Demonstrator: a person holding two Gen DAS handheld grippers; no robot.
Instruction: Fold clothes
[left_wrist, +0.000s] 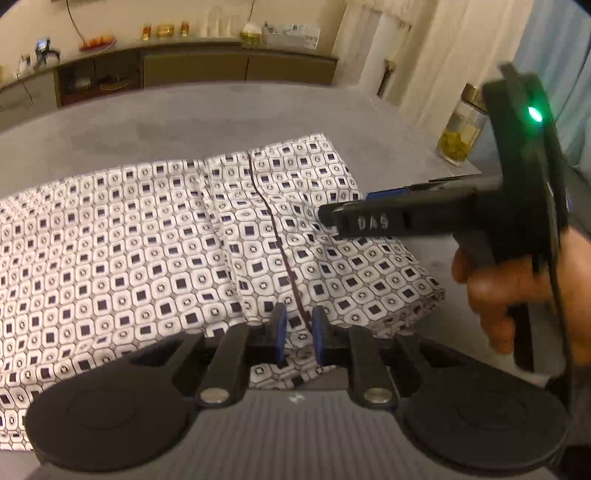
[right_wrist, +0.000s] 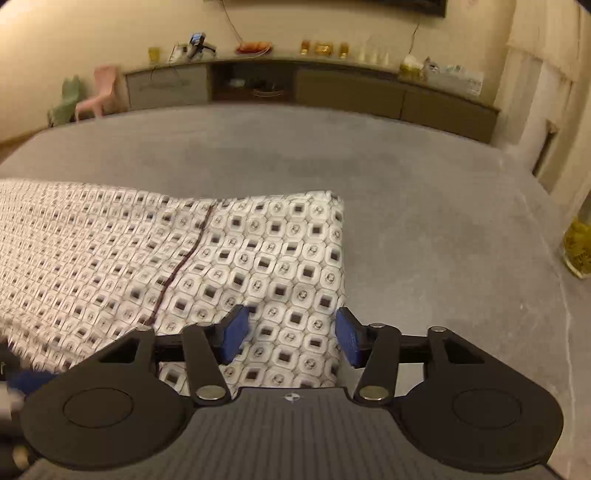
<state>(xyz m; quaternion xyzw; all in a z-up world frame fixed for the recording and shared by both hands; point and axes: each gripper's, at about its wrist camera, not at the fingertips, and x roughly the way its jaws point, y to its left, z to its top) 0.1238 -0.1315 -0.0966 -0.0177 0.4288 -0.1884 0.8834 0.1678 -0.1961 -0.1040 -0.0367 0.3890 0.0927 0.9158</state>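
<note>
Left gripper (left_wrist: 298, 332) clenching on patterned garment (left_wrist: 129, 240), likely at its near hem, right gripper (right_wrist: 291, 338) hanging released over garment corner, jar (left_wrist: 461, 136) sitting near grey worktop (right_wrist: 406, 184) edge, only left view showing the hand (left_wrist: 517, 295).

Ahead of my fingers the grey table (right_wrist: 424, 206) lies bare across the upper middle and right of the frame, so there is free passage there. The patterned cloth (right_wrist: 258, 266) fills the left and centre. A glass jar (right_wrist: 578, 247) (yellowish contents) stands at the right edge. In the left view, my right gripper (left_wrist: 332, 218) and hand (left_wrist: 517, 291) block the right side.
</note>
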